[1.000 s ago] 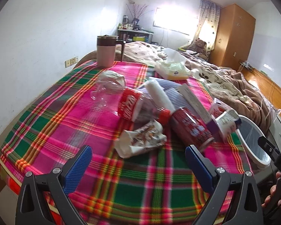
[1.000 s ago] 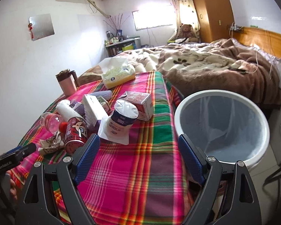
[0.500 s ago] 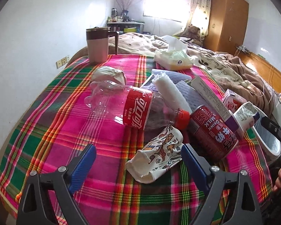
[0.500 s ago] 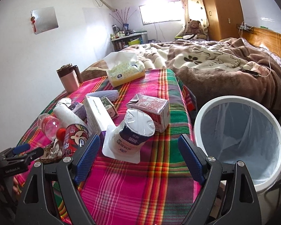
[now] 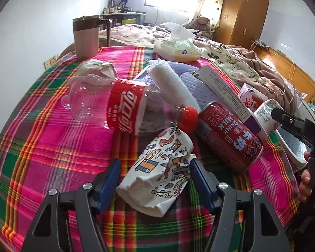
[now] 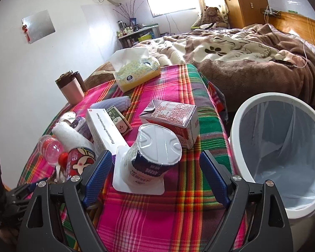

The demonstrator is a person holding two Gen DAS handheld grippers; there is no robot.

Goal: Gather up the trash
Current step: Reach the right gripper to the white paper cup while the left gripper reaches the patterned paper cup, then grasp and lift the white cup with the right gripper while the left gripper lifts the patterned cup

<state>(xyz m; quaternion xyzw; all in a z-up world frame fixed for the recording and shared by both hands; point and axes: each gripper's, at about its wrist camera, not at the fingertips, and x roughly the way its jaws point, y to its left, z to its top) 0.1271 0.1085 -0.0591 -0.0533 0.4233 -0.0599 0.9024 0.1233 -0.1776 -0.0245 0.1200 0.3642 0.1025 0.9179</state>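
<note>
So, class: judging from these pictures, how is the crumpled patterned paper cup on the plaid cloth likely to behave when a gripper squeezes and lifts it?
The crumpled paper cup is already flattened and creased, so it will probably give further as the left gripper jaws close around it. It looks empty, so likely light. Lying flat on the plaid cloth, it seems unlikely to roll.

Between the left gripper's [image 5: 154, 178] matt blue ribbed pads a crumpled printed paper cup [image 5: 160, 174] is seen; beyond it, a clear glossy plastic bottle [image 5: 124, 109], on woven plaid cloth [image 5: 52, 142].
</note>
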